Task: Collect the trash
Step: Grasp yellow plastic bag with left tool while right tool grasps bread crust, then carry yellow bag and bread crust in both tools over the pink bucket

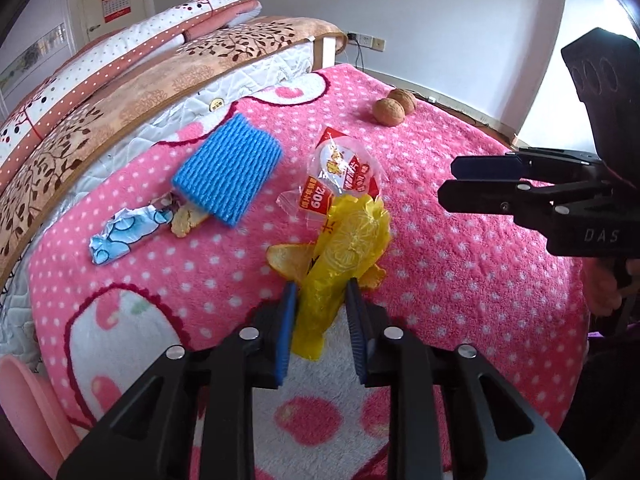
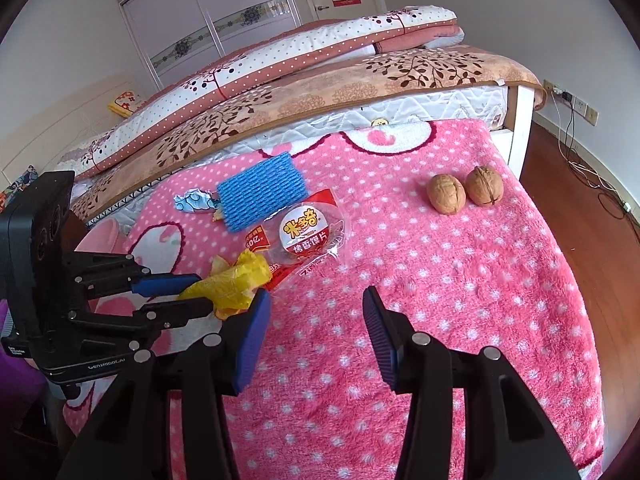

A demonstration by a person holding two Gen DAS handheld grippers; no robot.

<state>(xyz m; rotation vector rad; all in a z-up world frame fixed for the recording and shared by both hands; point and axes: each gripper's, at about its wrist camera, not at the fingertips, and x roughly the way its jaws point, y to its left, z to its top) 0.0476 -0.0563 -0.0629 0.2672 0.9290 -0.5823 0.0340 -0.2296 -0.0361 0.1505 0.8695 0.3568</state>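
Trash lies on a pink dotted blanket [image 1: 460,264]. My left gripper [image 1: 322,292] has its pads on both sides of a crumpled yellow plastic wrapper [image 1: 344,256], which also shows in the right wrist view [image 2: 232,280]. Orange peel [image 1: 286,258] lies under the wrapper. A clear red-and-white snack bag [image 2: 308,236] lies just beyond it. A blue foam net [image 1: 228,172], a crumpled blue-white wrapper [image 1: 124,236] and two walnuts [image 2: 464,190] lie farther off. My right gripper [image 2: 316,304] is open and empty above bare blanket, to the right of the yellow wrapper.
A bed with folded quilts [image 2: 300,64] runs along the blanket's far edge. A pink round container [image 1: 28,404] sits at the near left. Wooden floor [image 2: 580,220] with cables lies to the right.
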